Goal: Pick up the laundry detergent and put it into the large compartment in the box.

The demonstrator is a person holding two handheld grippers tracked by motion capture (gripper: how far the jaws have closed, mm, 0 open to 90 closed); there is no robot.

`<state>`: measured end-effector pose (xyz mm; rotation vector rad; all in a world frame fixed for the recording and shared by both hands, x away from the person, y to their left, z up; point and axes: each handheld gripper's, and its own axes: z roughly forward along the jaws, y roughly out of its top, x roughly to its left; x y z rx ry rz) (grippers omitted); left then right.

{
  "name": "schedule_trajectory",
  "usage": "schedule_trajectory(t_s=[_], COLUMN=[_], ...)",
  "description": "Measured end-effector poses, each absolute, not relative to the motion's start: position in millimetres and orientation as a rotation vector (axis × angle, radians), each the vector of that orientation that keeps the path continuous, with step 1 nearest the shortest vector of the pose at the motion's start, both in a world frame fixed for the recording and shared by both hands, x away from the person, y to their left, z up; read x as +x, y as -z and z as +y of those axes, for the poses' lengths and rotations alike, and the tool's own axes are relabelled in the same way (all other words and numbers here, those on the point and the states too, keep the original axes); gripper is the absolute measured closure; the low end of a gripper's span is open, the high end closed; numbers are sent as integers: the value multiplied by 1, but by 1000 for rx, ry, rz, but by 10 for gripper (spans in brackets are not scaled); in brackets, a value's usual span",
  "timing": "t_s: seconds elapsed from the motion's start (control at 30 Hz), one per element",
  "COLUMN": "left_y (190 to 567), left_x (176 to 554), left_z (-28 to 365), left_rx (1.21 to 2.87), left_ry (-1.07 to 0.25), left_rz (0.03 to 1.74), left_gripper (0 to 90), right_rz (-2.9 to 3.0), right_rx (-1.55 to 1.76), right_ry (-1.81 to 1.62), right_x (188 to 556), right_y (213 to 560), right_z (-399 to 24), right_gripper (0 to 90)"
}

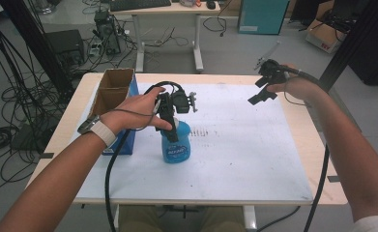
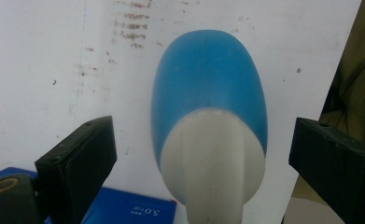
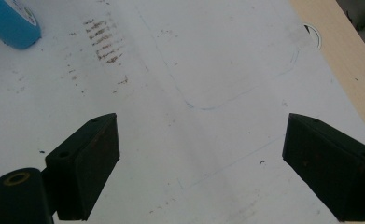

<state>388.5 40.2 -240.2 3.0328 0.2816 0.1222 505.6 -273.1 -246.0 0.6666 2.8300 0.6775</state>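
Note:
A blue spray bottle (image 1: 177, 146) with a white neck (image 2: 213, 163) stands upright on the white mat (image 1: 244, 145), left of the middle. My left gripper (image 1: 171, 129) comes down over its top. In the left gripper view my left gripper (image 2: 203, 158) is open, with a jaw on each side of the neck and a gap to it on both sides. My right gripper (image 1: 260, 94) hangs in the air over the mat's far right part, open with nothing between its jaws (image 3: 201, 158). The bottle's base (image 3: 10, 23) shows in the top left corner of the right gripper view.
A blue box (image 1: 123, 142) with an open cardboard top (image 1: 113, 87) stands at the mat's left edge, right behind my left hand. Brown smudges (image 3: 103, 44) mark the mat near the bottle. The wooden table edge (image 3: 343, 56) runs along the right.

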Motion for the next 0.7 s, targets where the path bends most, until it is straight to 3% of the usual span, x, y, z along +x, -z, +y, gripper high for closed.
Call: schedule_trajectory(t_s=[0.7], left_y=[247], left_x=[388], left_z=[42], left_rx=[3015], left_ry=[-128], left_rz=[296], left_gripper=[78], right_rz=[2832], right_rx=[660], right_ry=[-681], right_x=[505], right_y=[247], right_z=[-271], right_gripper=[110])
